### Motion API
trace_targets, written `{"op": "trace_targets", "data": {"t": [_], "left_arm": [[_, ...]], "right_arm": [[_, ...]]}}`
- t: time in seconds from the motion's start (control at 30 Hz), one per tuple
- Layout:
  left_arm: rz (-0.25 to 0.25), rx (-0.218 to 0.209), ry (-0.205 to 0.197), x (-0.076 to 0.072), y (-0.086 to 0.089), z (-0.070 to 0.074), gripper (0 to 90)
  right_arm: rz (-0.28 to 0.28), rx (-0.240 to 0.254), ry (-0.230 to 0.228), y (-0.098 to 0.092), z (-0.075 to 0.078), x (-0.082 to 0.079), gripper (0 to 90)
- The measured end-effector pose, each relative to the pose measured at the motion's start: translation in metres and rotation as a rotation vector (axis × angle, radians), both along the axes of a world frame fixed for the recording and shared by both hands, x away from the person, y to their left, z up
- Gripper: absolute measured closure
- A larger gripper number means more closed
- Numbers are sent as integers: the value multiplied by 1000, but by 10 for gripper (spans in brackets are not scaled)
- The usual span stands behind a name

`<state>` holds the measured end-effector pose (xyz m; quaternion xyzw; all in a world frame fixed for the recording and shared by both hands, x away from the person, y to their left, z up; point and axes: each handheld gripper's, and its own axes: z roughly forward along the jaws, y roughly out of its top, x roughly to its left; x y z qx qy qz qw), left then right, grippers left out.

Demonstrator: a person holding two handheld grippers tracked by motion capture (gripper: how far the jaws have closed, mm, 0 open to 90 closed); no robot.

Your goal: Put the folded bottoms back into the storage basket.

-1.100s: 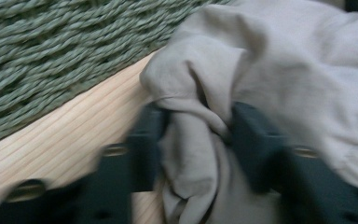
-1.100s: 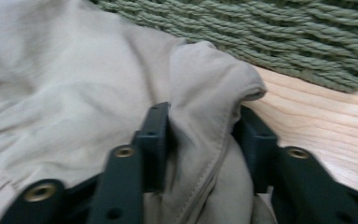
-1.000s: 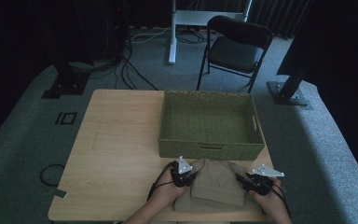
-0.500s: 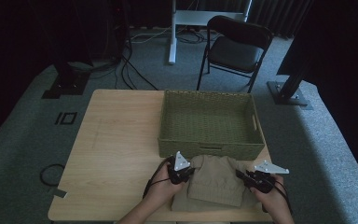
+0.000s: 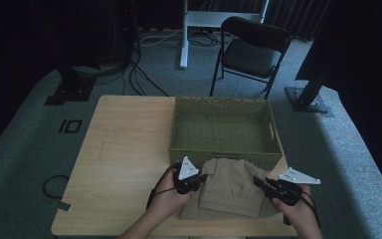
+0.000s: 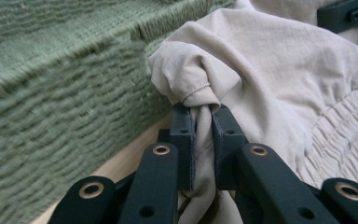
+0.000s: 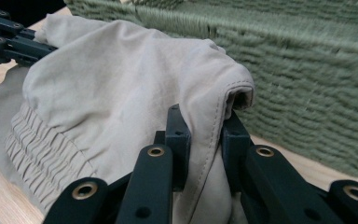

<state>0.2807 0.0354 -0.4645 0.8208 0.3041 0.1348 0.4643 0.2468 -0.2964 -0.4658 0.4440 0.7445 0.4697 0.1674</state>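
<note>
Folded beige garment (image 5: 231, 191) on the desk (image 5: 124, 149), just in front of the green woven basket (image 5: 224, 124), touching its near wall. Left gripper (image 5: 195, 180) pinching the garment's left far corner; fingers (image 6: 182, 135) closed tight on a bunched fold. Right gripper (image 5: 266, 183) likewise clamped on the right far corner, cloth squeezed between its fingers (image 7: 178, 135). Likely step: lifting into the basket. Best done by raising both corners evenly, clearing the near wall before moving forward, keeping the folds from spilling open.
</note>
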Motion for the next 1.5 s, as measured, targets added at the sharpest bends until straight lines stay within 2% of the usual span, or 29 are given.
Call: {"op": "trace_targets", "data": {"t": [0.23, 0.4, 0.43, 0.6, 0.63, 0.97, 1.0, 1.03, 1.07, 1.13, 1.2, 1.23, 1.3, 1.5], "left_arm": [[-3, -14, -26, 3, 4, 17, 829], [-8, -5, -48, 7, 5, 30, 829], [-4, -18, -54, 9, 6, 35, 829], [-9, -11, -80, 13, 6, 50, 829], [-4, -22, -93, 15, 6, 56, 829], [5, -65, -134, 33, 8, 91, 829], [5, -65, -134, 33, 8, 91, 829], [9, -78, -149, 37, 6, 98, 829], [10, -81, -154, 40, 6, 102, 829], [13, -99, -154, 45, 5, 107, 829], [14, -97, -156, 47, 5, 109, 829], [20, -98, -163, 53, 5, 115, 829], [24, -94, -169, 58, 5, 120, 829], [24, -123, -177, 74, 6, 130, 829]], "right_arm": [[2, 33, -28, -2, 15, 1, 781], [4, 49, -47, -1, 26, 5, 782], [6, 49, -50, -1, 29, 6, 782], [4, 71, -76, -1, 42, 12, 782], [4, 75, -80, -2, 45, 14, 782], [2, 109, -121, -4, 81, 38, 782], [2, 109, -121, -4, 81, 38, 782], [-4, 110, -124, -4, 83, 41, 782], [-16, 133, -126, -5, 86, 46, 783], [-24, 141, -132, -6, 89, 52, 783], [-29, 147, -132, -6, 90, 55, 783], [-31, 152, -133, -7, 91, 57, 783], [-35, 168, -143, -8, 101, 66, 783], [-56, 180, -141, -8, 111, 82, 783]]}}
